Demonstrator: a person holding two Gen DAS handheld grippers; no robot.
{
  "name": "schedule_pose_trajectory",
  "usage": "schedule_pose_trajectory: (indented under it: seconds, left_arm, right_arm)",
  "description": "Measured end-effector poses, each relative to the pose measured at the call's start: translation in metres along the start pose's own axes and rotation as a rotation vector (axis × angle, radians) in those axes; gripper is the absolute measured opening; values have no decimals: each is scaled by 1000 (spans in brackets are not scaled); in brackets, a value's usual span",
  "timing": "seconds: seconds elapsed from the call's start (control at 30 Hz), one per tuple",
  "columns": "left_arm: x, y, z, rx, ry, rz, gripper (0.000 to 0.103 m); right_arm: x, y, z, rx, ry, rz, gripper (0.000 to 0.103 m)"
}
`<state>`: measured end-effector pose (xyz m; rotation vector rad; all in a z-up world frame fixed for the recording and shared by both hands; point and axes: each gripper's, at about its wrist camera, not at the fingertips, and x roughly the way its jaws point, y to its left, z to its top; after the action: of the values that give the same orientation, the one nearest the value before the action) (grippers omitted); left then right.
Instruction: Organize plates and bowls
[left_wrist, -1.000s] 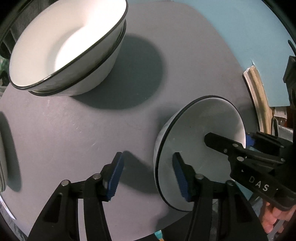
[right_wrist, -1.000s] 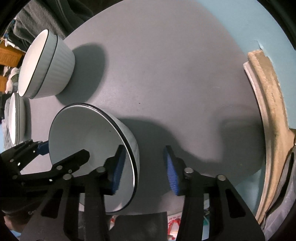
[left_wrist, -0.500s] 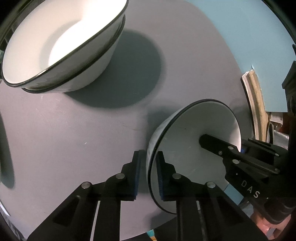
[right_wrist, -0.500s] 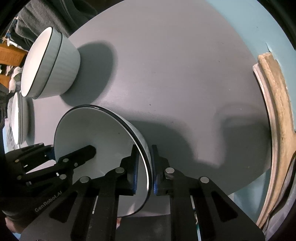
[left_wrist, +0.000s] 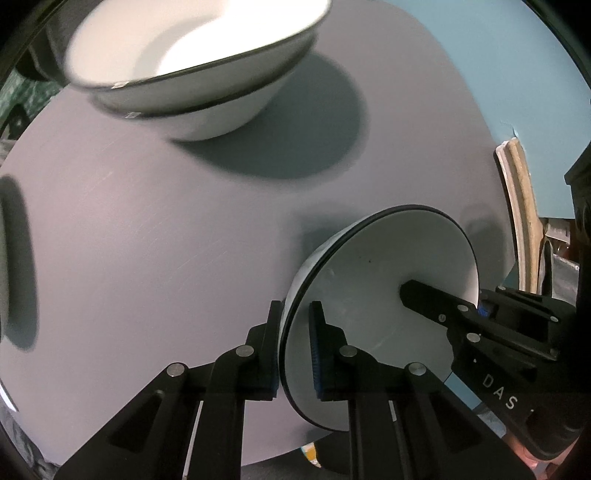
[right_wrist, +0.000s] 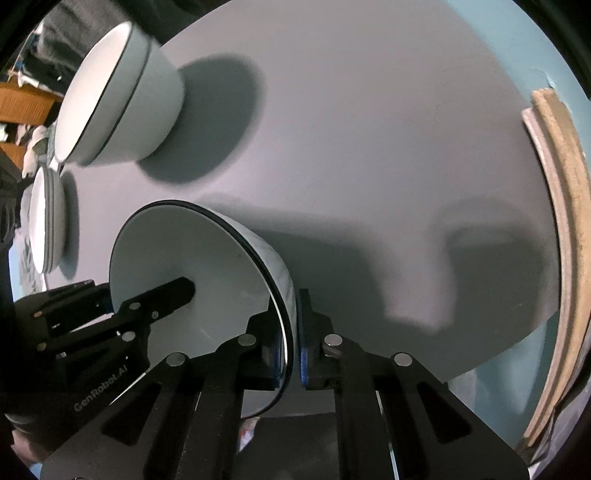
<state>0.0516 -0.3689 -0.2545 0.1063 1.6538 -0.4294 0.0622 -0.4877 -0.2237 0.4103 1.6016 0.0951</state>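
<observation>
Two grippers pinched one bowl

On the left, the left gripper (left_wrist: 293, 345) had snapped shut on the bowl's (left_wrist: 388, 277) rim, where a second ago it stood wide. On the right, the right gripper (right_wrist: 290, 339) had done the same on the far rim. The bowl sat near the grey table's (left_wrist: 166, 240) front edge, probably ready to join the stacked bowls (left_wrist: 192, 66).

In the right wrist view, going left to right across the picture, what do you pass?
Stack of plates at the far left → stacked bowls → held bowl, its rim clamped by the right tool → bare grey table → curved wooden edge at the far right.
</observation>
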Motion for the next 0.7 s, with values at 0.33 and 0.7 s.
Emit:
schedule_pose_trajectory:
  seconds: [0.33, 0.7]
  left_arm:
    - [-19, 9, -1, -65, -28, -23, 13]
    - [-78, 39, 11, -90, -125, -30, 13]
  right_arm:
    - [-14, 27, 9, -63, 4, 20, 7]
    - [-46, 58, 17, -112, -59, 26, 7]
